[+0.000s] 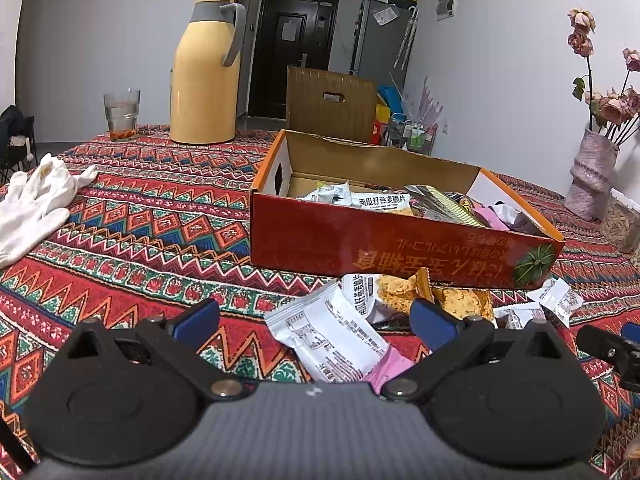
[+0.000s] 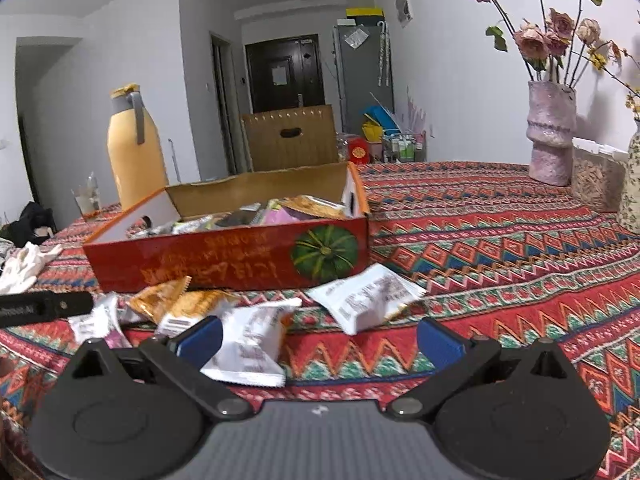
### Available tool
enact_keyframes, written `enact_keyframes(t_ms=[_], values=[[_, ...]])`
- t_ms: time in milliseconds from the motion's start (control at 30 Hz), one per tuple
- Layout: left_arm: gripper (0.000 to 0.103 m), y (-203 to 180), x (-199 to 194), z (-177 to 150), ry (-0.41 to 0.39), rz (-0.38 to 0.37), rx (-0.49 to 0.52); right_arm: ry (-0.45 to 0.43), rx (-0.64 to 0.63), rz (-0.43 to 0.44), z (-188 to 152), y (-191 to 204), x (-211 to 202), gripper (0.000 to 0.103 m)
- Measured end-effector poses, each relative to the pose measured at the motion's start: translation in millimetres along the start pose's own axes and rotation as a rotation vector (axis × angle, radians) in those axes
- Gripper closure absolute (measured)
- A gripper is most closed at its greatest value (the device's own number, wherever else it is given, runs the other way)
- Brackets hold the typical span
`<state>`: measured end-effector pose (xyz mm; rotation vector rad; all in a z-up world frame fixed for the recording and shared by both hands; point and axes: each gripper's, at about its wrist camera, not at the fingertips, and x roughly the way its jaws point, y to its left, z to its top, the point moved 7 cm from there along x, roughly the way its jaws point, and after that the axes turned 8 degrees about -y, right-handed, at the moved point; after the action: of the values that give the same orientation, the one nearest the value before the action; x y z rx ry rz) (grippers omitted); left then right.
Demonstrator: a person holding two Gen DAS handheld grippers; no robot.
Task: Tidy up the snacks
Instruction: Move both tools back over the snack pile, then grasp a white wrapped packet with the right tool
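Observation:
A red cardboard box (image 1: 360,244) with a pumpkin picture holds several snack packets. Loose packets lie on the patterned tablecloth in front of it. My left gripper (image 1: 316,318) is open, low over a white and pink packet (image 1: 332,340) that lies between its blue fingertips. Orange packets (image 1: 404,290) lie just beyond. In the right wrist view the same box (image 2: 224,256) stands ahead. My right gripper (image 2: 320,338) is open, a white packet (image 2: 252,346) beside its left fingertip and another white packet (image 2: 368,296) further ahead.
A yellow thermos jug (image 1: 206,76) and a glass (image 1: 121,114) stand at the table's far side. White gloves (image 1: 36,204) lie at the left. A pink vase with dried roses (image 2: 550,132) stands at the right. A cardboard chair back (image 1: 330,104) rises behind the box.

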<state>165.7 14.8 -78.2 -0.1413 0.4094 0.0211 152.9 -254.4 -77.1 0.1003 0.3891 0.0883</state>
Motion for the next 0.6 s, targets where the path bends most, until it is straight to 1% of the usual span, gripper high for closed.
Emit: enact_keyframes(t_ms=[167, 300, 433, 533, 600], values=[[0.0, 0, 1, -2, 0.007, -0.004, -0.01, 0.014, -0.034, -0.05, 4, -15, 13, 0.0], [0.0, 2, 3, -3, 0.021, -0.006, -0.025, 0.041, -0.146, -0.06, 14, -16, 29, 0.0], [0.0, 2, 3, -3, 0.023, -0.004, -0.028, 0.117, -0.252, -0.05, 17, -15, 56, 0.0], [0.0, 2, 3, -3, 0.024, -0.006, -0.03, 0.151, -0.274, -0.045, 20, -17, 75, 0.0], [0.0, 2, 4, -3, 0.027, -0.006, -0.032, 0.178, -0.268, -0.04, 20, -20, 87, 0.0]])
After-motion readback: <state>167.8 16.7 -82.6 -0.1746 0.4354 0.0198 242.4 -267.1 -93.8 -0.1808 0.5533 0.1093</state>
